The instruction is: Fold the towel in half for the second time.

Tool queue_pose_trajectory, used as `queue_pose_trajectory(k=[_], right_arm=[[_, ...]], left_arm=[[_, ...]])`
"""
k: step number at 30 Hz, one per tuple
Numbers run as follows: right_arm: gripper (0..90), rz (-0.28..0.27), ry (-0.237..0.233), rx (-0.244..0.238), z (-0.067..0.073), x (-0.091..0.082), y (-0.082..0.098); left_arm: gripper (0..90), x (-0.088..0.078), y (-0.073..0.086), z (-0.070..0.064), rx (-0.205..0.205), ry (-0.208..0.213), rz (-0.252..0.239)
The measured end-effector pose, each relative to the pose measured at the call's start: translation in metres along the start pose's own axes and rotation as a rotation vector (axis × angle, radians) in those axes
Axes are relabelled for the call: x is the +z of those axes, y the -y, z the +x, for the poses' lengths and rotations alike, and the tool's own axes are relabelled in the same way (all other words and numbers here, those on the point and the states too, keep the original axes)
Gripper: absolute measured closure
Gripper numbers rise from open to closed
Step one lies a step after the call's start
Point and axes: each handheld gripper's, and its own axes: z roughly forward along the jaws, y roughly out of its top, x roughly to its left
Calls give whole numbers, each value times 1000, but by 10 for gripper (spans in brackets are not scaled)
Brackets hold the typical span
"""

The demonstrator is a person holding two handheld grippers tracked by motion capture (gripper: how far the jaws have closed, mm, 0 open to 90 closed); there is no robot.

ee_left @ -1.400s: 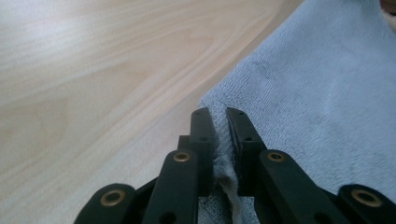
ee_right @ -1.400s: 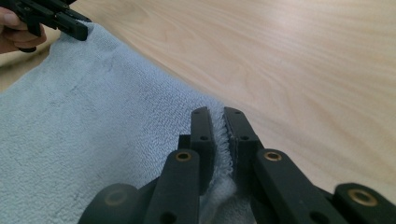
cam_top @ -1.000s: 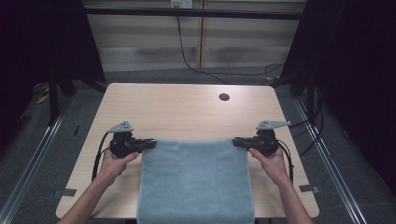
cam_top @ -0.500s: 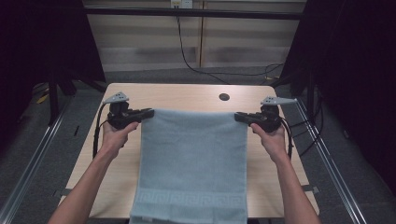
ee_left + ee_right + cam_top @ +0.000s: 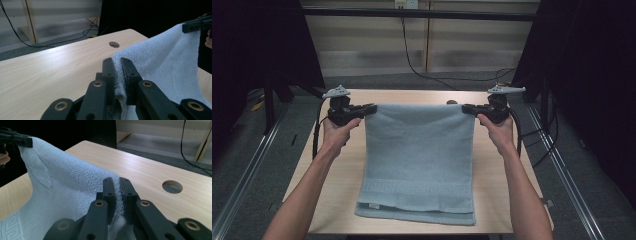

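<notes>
- We have lifted the towel [image 5: 419, 160] higher since a second ago; its lower edge rests near the table's [image 5: 337, 185] front edge.
- Left gripper [image 5: 373, 107] and right gripper [image 5: 464, 107] each pinch a top corner.

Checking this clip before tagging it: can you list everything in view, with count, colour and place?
towel: one, light blue, top edge held up over the table, lower part lying on it near the front edge
table: one, pale wood, centre of the high view
hole: one, round, in the tabletop near the far edge
floor cable: one, black, behind the table
left gripper: one, black, shut on the towel's top left corner
right gripper: one, black, shut on the top right corner
forearms: two, bare, coming in from the bottom of the high view
</notes>
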Motion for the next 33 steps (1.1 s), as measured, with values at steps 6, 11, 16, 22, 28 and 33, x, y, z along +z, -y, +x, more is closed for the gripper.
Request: queue_pose_trajectory(k=[6,11,16,22,28,33], right_arm=[[846,-11,23,-14,0,0,-13],[847,-29,28,-13,-1,-2,-17],[847,-47,7,-24,7,-13,-8],[847,-58,-9,-37,19,-26,0],[847,-63,-42,-52,27,-36,8],[847,-38,-61,-68,43,-49,21]], left_arm=[[826,2,-7,1,-7,-4,-16],[825,0,-10,0,11,12,-24],[825,-10,-5,-8,38,40,-27],[825,-21,5,-21,42,59,-41],[825,-30,12,-27,34,74,-46],[828,-47,24,-41,71,87,-32]])
